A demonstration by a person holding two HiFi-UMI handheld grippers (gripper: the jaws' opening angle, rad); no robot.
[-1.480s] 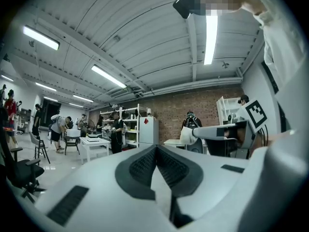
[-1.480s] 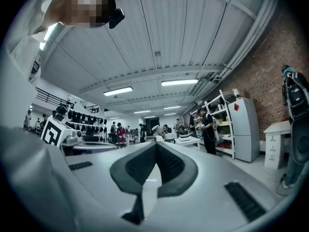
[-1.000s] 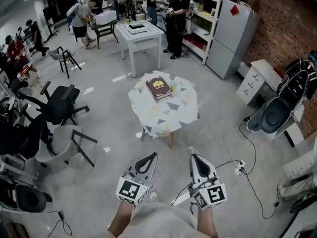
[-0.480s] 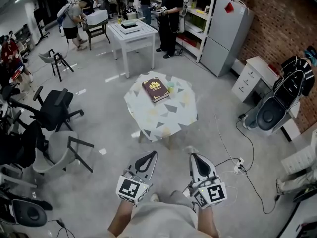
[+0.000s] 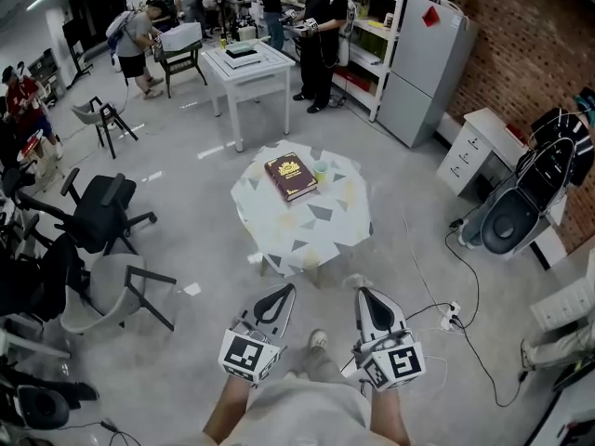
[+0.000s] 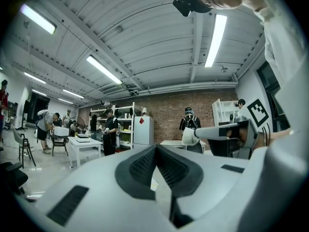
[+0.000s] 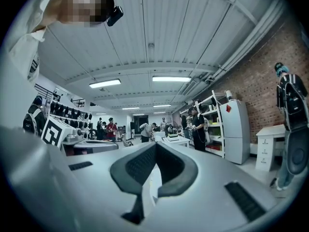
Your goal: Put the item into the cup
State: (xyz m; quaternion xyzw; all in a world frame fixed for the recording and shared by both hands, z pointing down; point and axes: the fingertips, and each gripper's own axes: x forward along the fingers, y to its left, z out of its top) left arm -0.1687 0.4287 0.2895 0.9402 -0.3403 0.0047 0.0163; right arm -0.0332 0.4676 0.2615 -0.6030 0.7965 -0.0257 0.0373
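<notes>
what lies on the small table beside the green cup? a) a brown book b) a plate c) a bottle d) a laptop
A: in the head view a brown book lies on the patterned table, close beside the cup.

There are two hand-held grippers: the left hand-held gripper (image 5: 284, 293) and the right hand-held gripper (image 5: 364, 295). Each carries one marker cube.

Ahead of them stands one round table (image 5: 316, 230), which bears one book (image 5: 291, 176) and one cup (image 5: 321, 167). Farther ahead are one white square table (image 5: 265, 68) and one grey fridge (image 5: 418, 72).

Four chairs show clearly, all left of the left hand-held gripper or ahead of it:
- one black office chair (image 5: 107, 207)
- one grey chair (image 5: 102, 291)
- two small chairs farther off; dark shapes at the left edge cannot be counted

At least five people are in view. They include a person in black (image 5: 321, 21) and a bending person (image 5: 138, 37), with three more farther away.
</notes>
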